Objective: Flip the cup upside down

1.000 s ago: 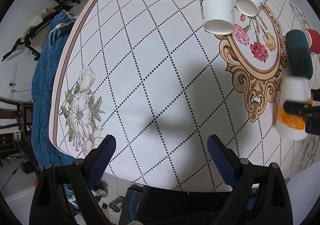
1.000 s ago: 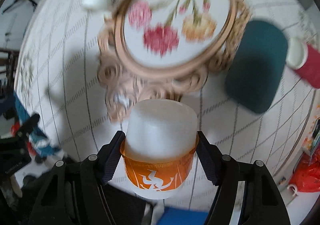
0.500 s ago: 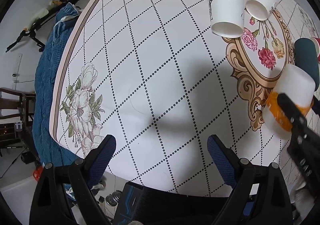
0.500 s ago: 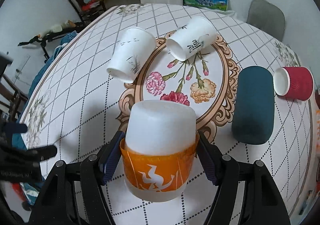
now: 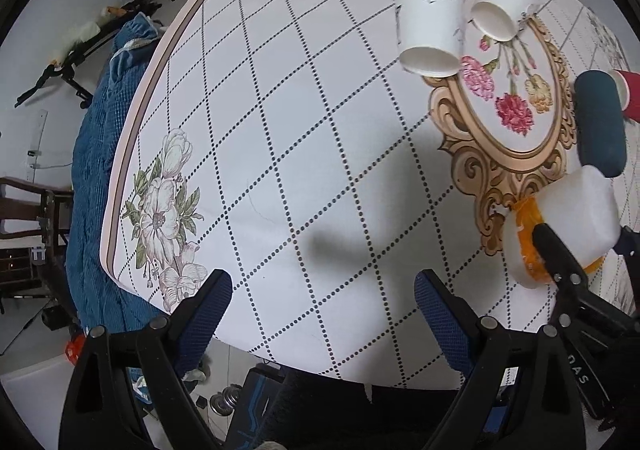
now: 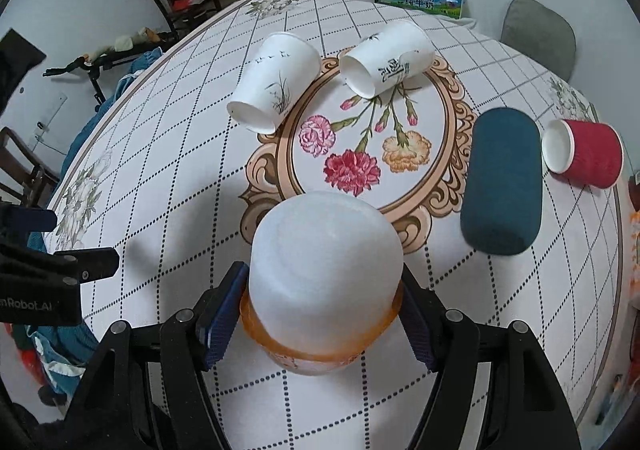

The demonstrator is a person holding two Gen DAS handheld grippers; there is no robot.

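My right gripper is shut on a frosted white cup with an orange band. The cup is bottom up, its closed base toward the camera, over the near part of the round table. In the left wrist view the same cup shows at the right edge, tilted, held between the right gripper's black fingers; whether its rim touches the cloth I cannot tell. My left gripper is open and empty above the table's near edge.
Two white paper cups lie on their sides at the far end of the floral medallion. A dark teal case and a red cup on its side lie to the right. Chairs and a box stand beyond the table.
The right gripper swung the cup from a blurred view over the medallion to a steady bottom-up pose and lowered it toward the table. The left gripper stayed open and barely moved.
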